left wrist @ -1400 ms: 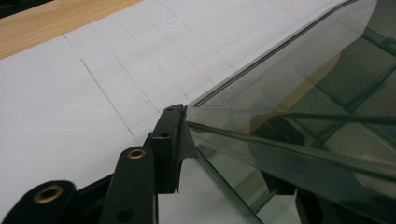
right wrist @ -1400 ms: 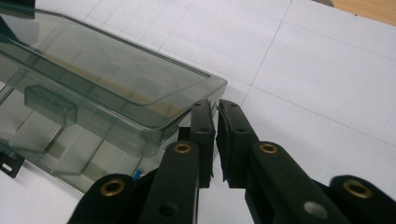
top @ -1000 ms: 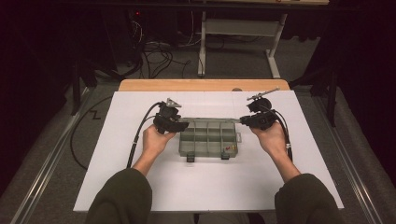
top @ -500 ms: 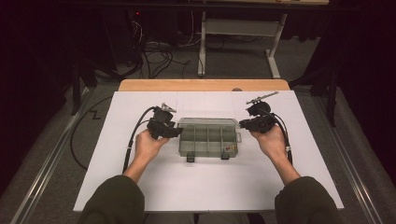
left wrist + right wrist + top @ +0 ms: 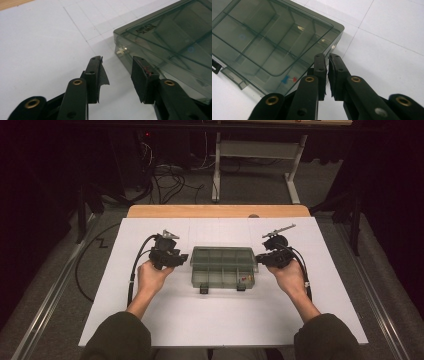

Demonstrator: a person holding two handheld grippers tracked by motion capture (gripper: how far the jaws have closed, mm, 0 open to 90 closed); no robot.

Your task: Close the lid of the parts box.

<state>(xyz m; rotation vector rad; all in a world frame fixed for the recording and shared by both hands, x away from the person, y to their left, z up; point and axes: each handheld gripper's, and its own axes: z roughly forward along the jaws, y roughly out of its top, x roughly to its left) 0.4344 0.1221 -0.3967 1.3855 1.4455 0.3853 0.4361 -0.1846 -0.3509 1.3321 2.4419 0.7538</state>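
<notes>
Smoky clear box with its lid shut sits mid-table on the white sheet, between the two grippers.

Left gripper, held in the left hand, is just beside the box's left end. In the left gripper view the jaws stand partly spread and have just been closing; only bare sheet lies in the gap between them. Box is ahead and to the right of the jaws. Its near corner lies just past the right jaw tip, apart from it as far as can be seen. A small brass pin sticks out of the box wall just ahead of the gap. A torn flap of black pad hangs off the left jaw into the gap.

Right gripper, in the right hand, is at the box's right end. In the right gripper view the jaws are nearly pressed together, a thin slit left, gripping nothing. The tips lie against the box side wall near its corner; touching or just short, can't tell. Box runs ahead and left of the jaws, with dividers visible through the lid. A blue pushpin and a red one lie in the compartment just left of the left jaw. Black latches are on the box edge facing the person.
</notes>
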